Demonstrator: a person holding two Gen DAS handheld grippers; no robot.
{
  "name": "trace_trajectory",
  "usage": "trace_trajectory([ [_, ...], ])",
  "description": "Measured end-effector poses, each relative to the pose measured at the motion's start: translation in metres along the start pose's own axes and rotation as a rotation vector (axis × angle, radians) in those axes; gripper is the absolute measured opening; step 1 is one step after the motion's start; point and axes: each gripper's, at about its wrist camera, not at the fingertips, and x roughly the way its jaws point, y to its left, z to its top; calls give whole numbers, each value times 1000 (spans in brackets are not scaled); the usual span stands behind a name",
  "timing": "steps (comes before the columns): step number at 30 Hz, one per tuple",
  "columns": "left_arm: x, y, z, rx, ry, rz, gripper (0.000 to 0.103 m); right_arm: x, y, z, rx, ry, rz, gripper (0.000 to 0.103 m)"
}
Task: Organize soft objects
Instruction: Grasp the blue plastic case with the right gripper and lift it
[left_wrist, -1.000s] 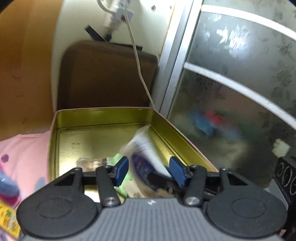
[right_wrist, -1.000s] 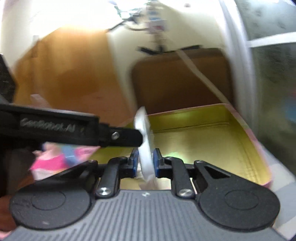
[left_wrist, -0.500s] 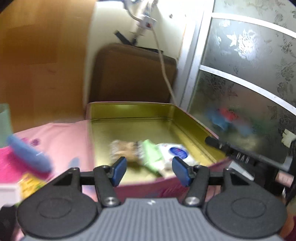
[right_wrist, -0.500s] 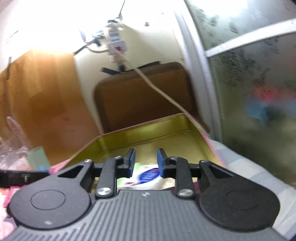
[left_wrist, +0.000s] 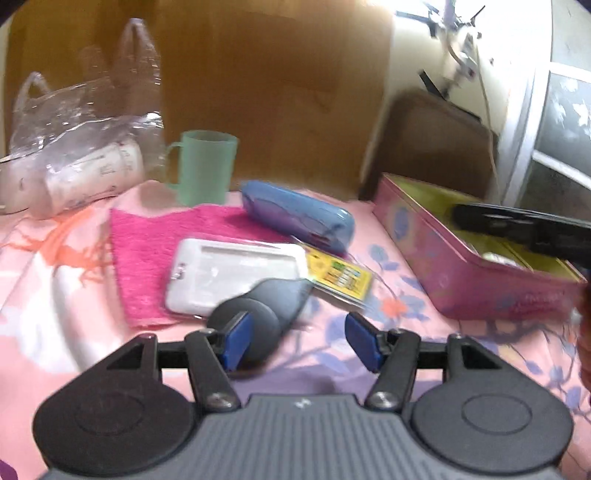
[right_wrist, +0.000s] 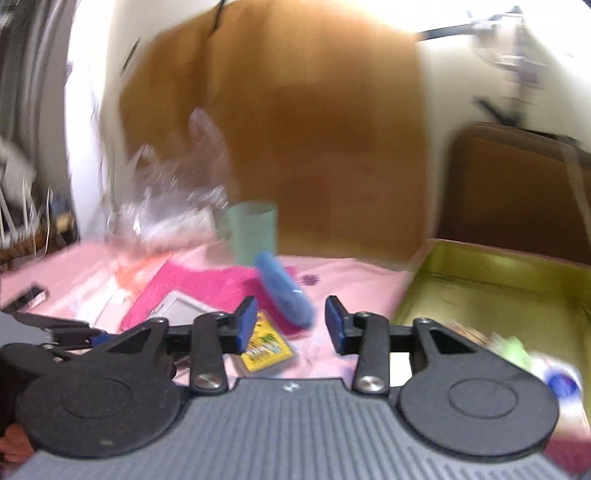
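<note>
My left gripper is open and holds nothing; it hangs low over the pink flowered cloth. Just beyond its left pad lies a dark grey rounded object. Behind that are a white flat pack on a pink towel, a yellow packet and a blue case. My right gripper has its jaws opening with nothing between them, and the blue case and yellow packet lie past its pads. The pink tin at the right holds a white pack and a green one.
A green cup and a clear plastic bag stand at the back left against a brown board. The tin sits at the right, with the right gripper's black arm over it. A brown case leans behind the tin.
Both grippers let their packs go into the tin and swung left, away from it. Both views now face the cloth with the loose items, and the right jaws stand wider.
</note>
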Motion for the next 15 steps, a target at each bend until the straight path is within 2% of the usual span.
trace_trajectory([
  [3,-3,1,-5,12,-37,-1,59,53,17,17,-62,94,-7,49],
  [7,-10,-1,-7,22,-87,-25,60,124,33,27,-140,209,-67,62],
  [9,-9,0,-7,12,-101,-31,60,156,37,29,-156,287,-91,62],
  [12,-8,5,-7,-17,-108,-49,60,188,38,25,-162,392,-129,58],
  [13,-8,8,-7,-32,-109,-55,61,195,36,24,-147,414,-141,49],
  [15,-6,14,-6,-62,-108,-68,61,196,31,25,-100,412,-130,44],
])
